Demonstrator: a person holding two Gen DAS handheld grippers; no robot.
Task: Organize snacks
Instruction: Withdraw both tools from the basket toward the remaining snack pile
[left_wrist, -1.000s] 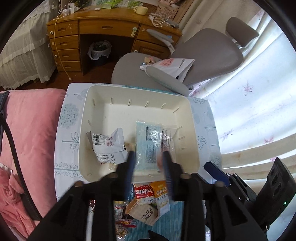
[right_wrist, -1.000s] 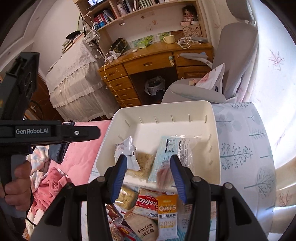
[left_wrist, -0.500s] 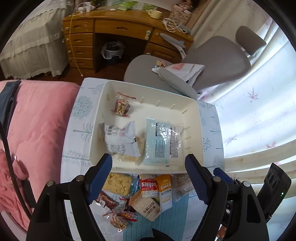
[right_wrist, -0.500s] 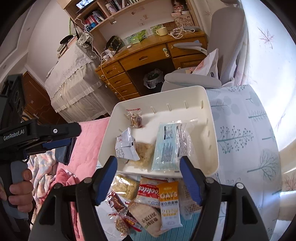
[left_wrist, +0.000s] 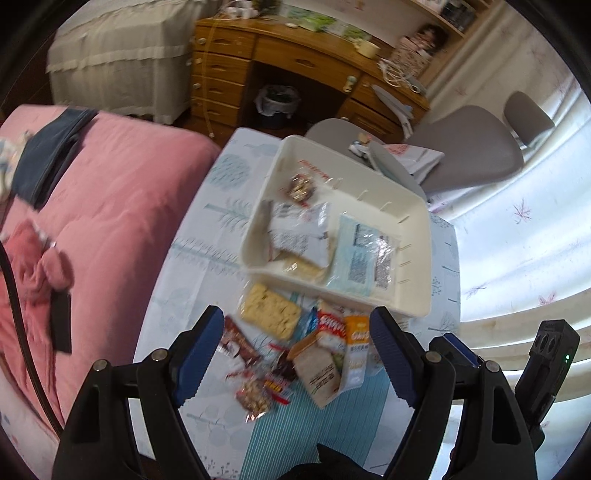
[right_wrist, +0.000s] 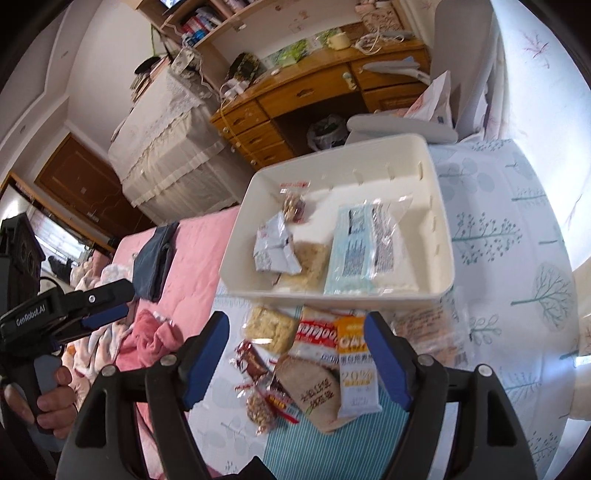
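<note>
Above the loose snack pile (right_wrist: 306, 365) on the tree-print tablecloth (right_wrist: 517, 236), the right gripper (right_wrist: 295, 354) hovers with jaws spread wide, holding nothing; the left gripper (left_wrist: 295, 354) is likewise spread. Just beyond, the cream bin (right_wrist: 441, 206) holds a pale-blue packet (right_wrist: 354, 251), a silver pouch (right_wrist: 273, 251) and a nut bag (right_wrist: 293, 206)

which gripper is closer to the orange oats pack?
Right, as far as I can tell. The right gripper hangs just over the orange oats pack; the left gripper hangs over the pile, slightly left of it.
</note>
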